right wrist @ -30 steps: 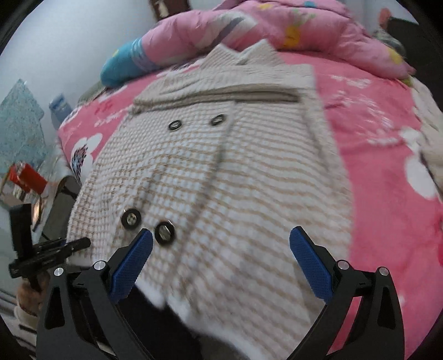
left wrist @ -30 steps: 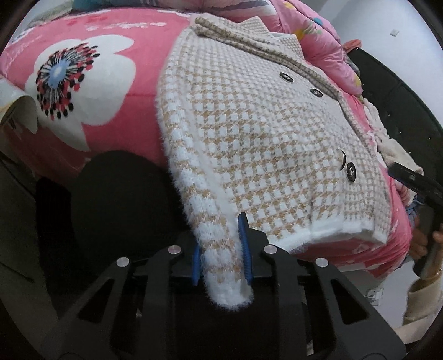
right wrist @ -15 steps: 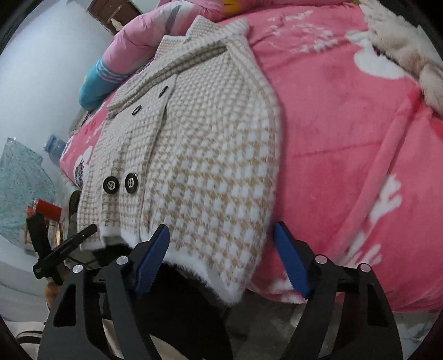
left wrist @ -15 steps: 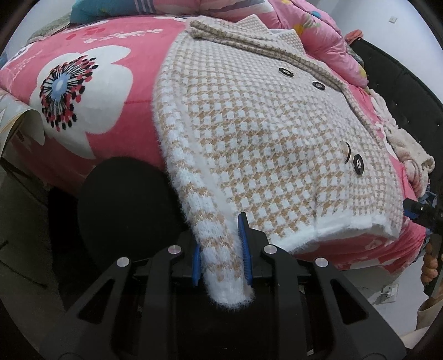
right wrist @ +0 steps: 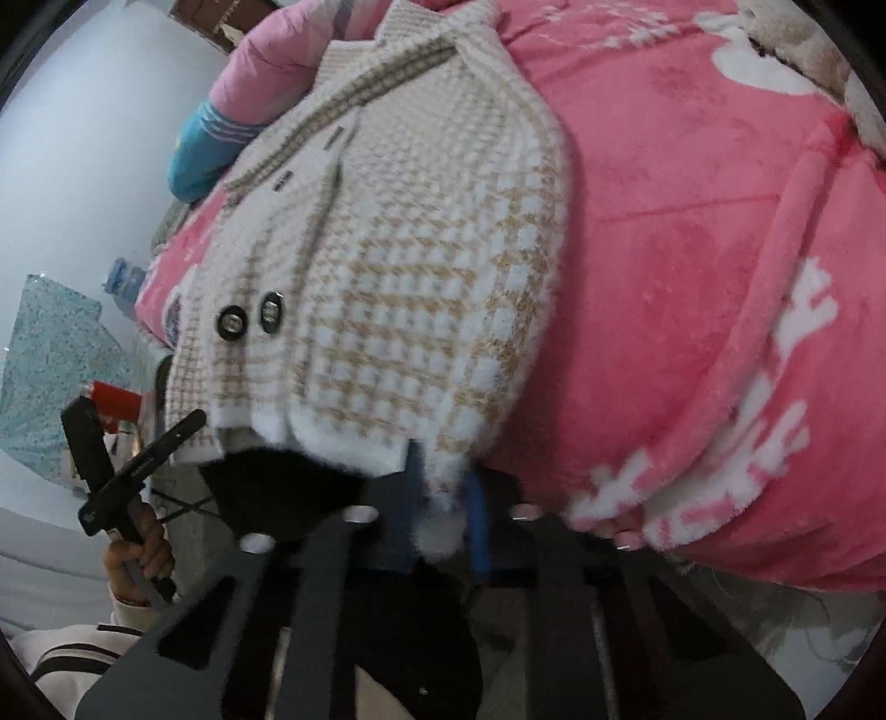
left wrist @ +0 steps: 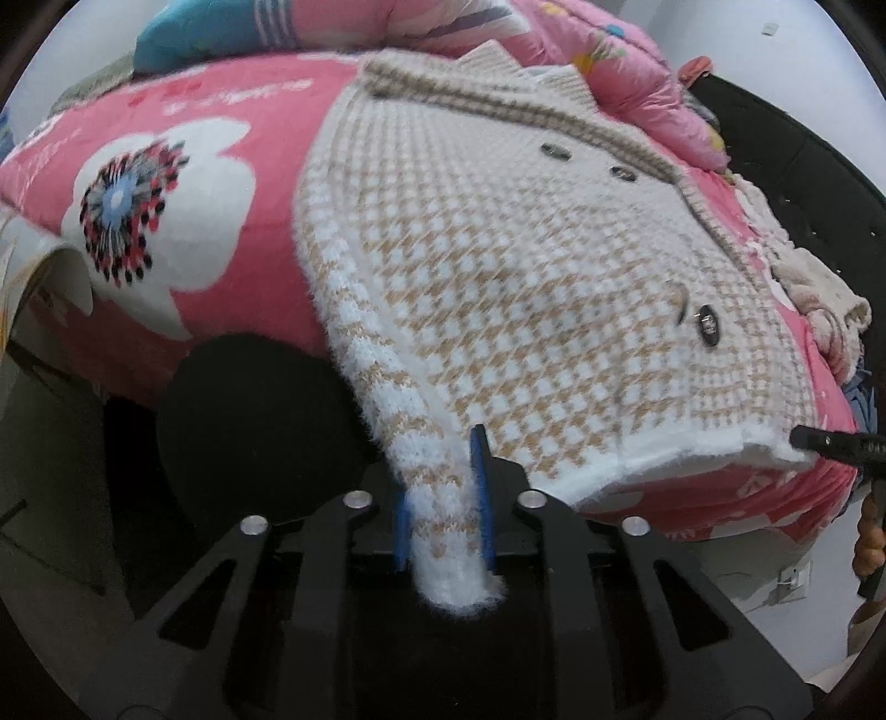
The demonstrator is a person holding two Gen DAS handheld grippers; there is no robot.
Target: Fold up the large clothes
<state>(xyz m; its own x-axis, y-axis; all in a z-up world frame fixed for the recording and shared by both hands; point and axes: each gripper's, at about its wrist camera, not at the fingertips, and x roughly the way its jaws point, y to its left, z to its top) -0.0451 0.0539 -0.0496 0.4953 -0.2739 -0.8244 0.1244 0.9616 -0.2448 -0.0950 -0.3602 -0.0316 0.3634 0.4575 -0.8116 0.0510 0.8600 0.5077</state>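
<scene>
A beige-and-white checked cardigan (left wrist: 498,288) lies buttoned on a bed, its hem hanging over the near edge. Left of the cardigan, the pink blanket (left wrist: 210,138) shows a big white flower; right of it, white lettering on the pink pile is too warped to read. The left gripper (left wrist: 443,515) has its jaws pinched narrow on the left cuff. The right gripper (right wrist: 443,498) has just closed its jaws on the cardigan's right hem corner. Beyond lie a pale wall and a pink quilt (left wrist: 581,50).
</scene>
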